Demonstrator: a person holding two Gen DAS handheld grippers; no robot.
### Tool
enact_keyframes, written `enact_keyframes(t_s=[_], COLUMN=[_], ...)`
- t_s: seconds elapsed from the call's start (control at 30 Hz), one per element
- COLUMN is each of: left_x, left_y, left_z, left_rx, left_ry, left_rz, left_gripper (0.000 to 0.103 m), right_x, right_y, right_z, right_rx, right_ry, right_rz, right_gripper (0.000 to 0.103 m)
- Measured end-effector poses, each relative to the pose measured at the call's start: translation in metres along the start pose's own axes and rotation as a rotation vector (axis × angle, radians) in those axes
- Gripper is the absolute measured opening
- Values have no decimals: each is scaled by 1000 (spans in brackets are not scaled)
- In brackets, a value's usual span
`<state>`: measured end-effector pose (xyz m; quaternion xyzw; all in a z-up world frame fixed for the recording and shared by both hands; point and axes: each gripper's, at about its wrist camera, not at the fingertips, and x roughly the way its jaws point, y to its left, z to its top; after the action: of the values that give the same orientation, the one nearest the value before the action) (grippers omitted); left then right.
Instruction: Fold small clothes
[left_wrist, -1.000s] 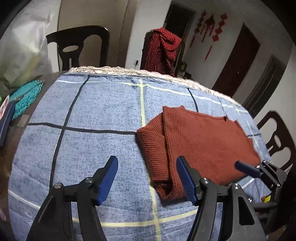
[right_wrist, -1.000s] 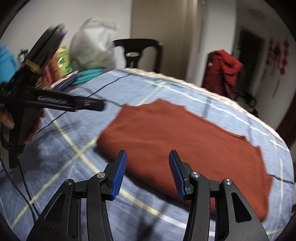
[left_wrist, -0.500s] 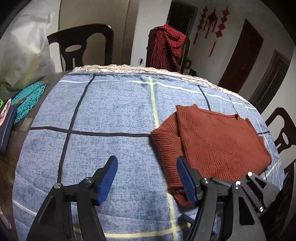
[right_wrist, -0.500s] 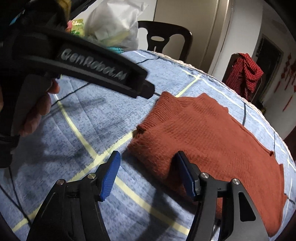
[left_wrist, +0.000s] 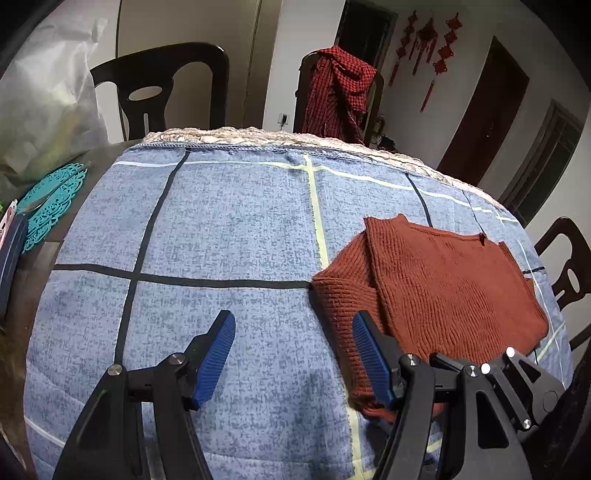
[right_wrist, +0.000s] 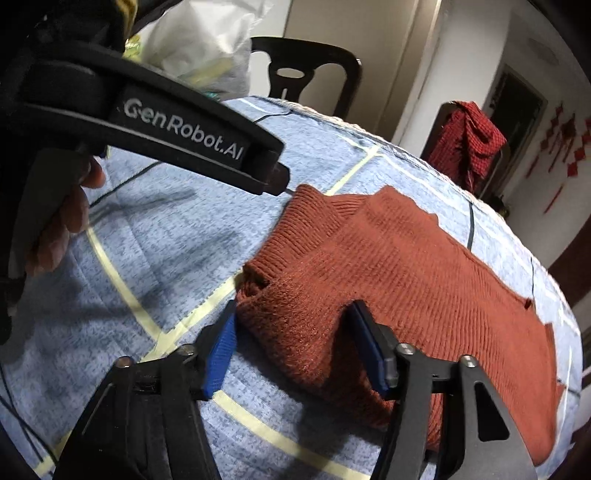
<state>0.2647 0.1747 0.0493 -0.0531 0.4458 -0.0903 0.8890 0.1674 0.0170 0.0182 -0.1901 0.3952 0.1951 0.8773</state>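
A rust-red ribbed knit sweater (left_wrist: 443, 288), partly folded, lies on the right side of a blue quilted cloth with black and pale-yellow grid lines (left_wrist: 221, 240) covering the tabletop. Its near edge is hidden behind the gripper frames in both views. The left gripper (left_wrist: 293, 363) hovers wide open and holds nothing, its right finger over the sweater's folded sleeve edge. The right gripper (right_wrist: 295, 345) is wide open too, its fingers straddling the sweater's near corner; contact is hard to judge. Bare cloth stretches left of the sweater. A dark wooden chair (left_wrist: 162, 88) stands beyond the far edge
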Motion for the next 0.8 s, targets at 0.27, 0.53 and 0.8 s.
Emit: enact_keyframes(t_s=[0.27,0.53,0.8], left_x=[19,45,57], left_y=[4,-11,-29], left_z=[15,20,28], left_rx=[-98,-129,-155], left_ry=[67,167,201], left_rz=[-111,-148,-244], left_gripper=[69,70,70], right_x=[-7,-10,-15], right_y=[-14,-23,-34], right_z=[-1,-3,-8], right_rx=[81,108,159], right_ry=[-22,-39,-63], right_rz=[26,56,107], right_gripper=[31,18,15])
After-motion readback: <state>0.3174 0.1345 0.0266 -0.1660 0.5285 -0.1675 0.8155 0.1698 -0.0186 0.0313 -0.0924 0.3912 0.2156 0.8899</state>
